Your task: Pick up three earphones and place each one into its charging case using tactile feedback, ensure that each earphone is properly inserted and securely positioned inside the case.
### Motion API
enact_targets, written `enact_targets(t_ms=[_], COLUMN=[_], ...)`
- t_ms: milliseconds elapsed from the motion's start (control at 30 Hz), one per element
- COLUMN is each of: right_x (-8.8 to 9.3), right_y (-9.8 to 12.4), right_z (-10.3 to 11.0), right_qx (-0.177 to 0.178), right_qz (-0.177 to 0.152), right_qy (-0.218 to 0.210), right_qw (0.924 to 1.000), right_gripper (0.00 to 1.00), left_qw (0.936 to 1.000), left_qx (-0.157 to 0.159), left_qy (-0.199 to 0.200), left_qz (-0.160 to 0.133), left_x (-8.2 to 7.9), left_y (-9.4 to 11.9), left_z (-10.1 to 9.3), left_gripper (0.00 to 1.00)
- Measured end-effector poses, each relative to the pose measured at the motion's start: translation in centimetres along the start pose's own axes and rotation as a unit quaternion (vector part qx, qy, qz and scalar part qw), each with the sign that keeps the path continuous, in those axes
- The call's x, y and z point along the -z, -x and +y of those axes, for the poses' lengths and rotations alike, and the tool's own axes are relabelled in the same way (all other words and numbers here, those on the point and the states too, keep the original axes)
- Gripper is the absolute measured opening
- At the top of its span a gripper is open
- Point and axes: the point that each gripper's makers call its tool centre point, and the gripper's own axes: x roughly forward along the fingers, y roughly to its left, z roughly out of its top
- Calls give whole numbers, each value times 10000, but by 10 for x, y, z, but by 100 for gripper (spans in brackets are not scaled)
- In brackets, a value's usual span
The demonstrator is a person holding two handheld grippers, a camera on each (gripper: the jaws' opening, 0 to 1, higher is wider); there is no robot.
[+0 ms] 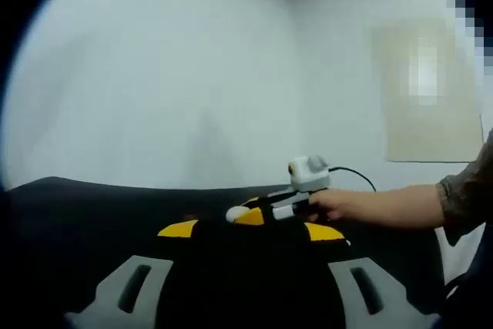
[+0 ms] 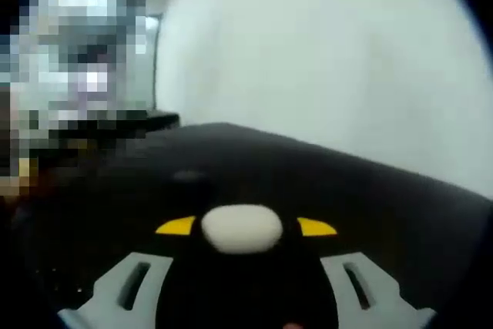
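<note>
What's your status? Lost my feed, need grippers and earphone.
Right gripper shut on a white earphone, over the black table. Left gripper low, jaws' state unclear. Nothing seen blocking; no case in view.

Earphone [image 2: 241, 228] (white) between tool [image 2: 245, 230] jaws

Both views soft, blurry, evenly lit: pale wall [image 1: 154, 75] washed out, black table [image 2: 347, 190] dim, edges fisheye-bent, faint wall shadow.

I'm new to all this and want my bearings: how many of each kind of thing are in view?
Tongs: 2, left tongs and right tongs
White earphone: 1
Hand: 1
Black table: 1
Total: 5
</note>
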Motion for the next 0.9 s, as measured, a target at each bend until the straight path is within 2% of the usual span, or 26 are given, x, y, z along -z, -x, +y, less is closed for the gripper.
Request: enact_targets(t_ms=[267, 600, 900], right_x=[4, 4, -16], right_y=[-2, 1, 14], right_z=[6, 7, -1], right_qx=[-32, 201, 283], right_qz=[104, 176, -267], right_qy=[246, 599, 282], right_qw=[9996, 9978, 9988], right_gripper=[46, 45, 44], left_qw=[10000, 10000, 10000], left_qx=[58, 70, 62], left_qy=[-20, -1, 62], left_qz=[39, 44, 32], left_x=[1, 2, 3], left_y=[-1, -1, -2], left_z=[-2, -2, 1], left_gripper=[49, 49, 49])
